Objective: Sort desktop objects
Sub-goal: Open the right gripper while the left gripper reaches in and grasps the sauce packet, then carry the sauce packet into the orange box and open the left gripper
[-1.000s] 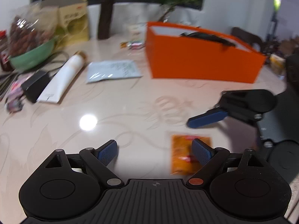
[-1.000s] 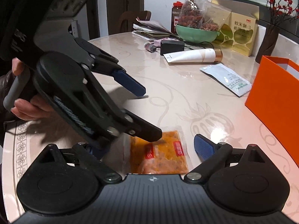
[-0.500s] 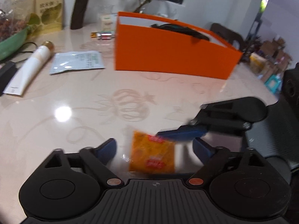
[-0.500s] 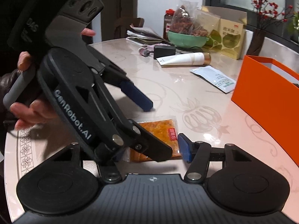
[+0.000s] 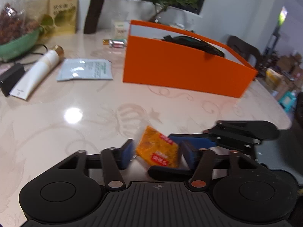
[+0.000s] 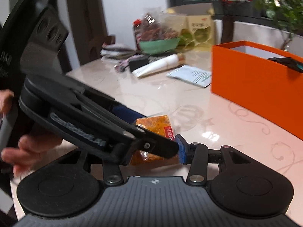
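Orange, crinkly snack sachet (image 5: 158, 150) sits tilted just above the glossy cream desk (image 5: 79, 124), caught between both tongs. Left tongs (image 5: 158, 154) have just been closing, blue pads either side of it (whether they press is unclear). Right tongs (image 6: 151, 149) grip its edge. It looks light, limp and slippery, so seams or corners are likely best to hold. Further right stands a stiff orange box (image 5: 181, 70), the probable destination.
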The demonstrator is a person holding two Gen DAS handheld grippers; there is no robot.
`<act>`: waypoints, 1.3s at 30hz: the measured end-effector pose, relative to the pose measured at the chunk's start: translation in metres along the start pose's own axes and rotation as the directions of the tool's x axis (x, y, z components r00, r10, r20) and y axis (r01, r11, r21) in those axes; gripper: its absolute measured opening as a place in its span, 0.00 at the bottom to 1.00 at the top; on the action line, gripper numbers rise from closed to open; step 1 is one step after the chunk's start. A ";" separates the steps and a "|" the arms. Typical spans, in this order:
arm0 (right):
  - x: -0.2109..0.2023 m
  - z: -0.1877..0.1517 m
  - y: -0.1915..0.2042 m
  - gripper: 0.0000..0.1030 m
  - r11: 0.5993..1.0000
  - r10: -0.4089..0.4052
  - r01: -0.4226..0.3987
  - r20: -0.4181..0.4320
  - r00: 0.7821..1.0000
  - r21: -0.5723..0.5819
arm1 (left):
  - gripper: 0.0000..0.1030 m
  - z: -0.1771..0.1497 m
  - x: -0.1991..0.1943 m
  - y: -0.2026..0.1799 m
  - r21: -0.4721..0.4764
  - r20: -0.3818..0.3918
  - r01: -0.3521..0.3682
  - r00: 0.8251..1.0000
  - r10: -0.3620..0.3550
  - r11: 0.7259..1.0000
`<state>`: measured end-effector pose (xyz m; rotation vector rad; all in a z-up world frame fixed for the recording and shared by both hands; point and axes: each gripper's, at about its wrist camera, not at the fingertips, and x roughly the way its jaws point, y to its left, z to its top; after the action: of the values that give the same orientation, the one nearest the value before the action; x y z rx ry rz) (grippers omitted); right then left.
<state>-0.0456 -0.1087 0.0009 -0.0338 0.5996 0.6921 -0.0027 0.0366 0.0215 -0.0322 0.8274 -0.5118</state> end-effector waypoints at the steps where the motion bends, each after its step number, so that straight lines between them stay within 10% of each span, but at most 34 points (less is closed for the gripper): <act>1: 0.000 0.001 -0.002 0.50 1.000 -0.014 0.014 0.007 1.000 0.011 | 0.52 0.003 0.002 -0.001 -0.010 0.008 -0.002 1.000 0.002 1.000; 15: -0.009 0.018 -0.017 0.50 0.992 -0.097 0.092 0.057 0.994 0.083 | 0.41 0.031 0.002 -0.015 -0.083 0.058 -0.013 0.998 0.018 0.996; 26: -0.067 0.085 -0.033 0.50 0.983 -0.183 0.171 0.242 0.953 0.072 | 0.41 0.120 -0.041 -0.069 0.071 0.192 -0.017 0.981 0.003 0.997; 39: -0.085 0.115 -0.134 0.50 0.937 -0.344 0.311 0.254 0.904 0.160 | 0.40 0.203 0.038 -0.131 0.168 0.171 0.041 0.983 -0.070 0.985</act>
<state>0.0428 -0.2377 0.1191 0.0691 0.3481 0.3235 0.1072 -0.1290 0.1629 0.0503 0.6108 -0.6195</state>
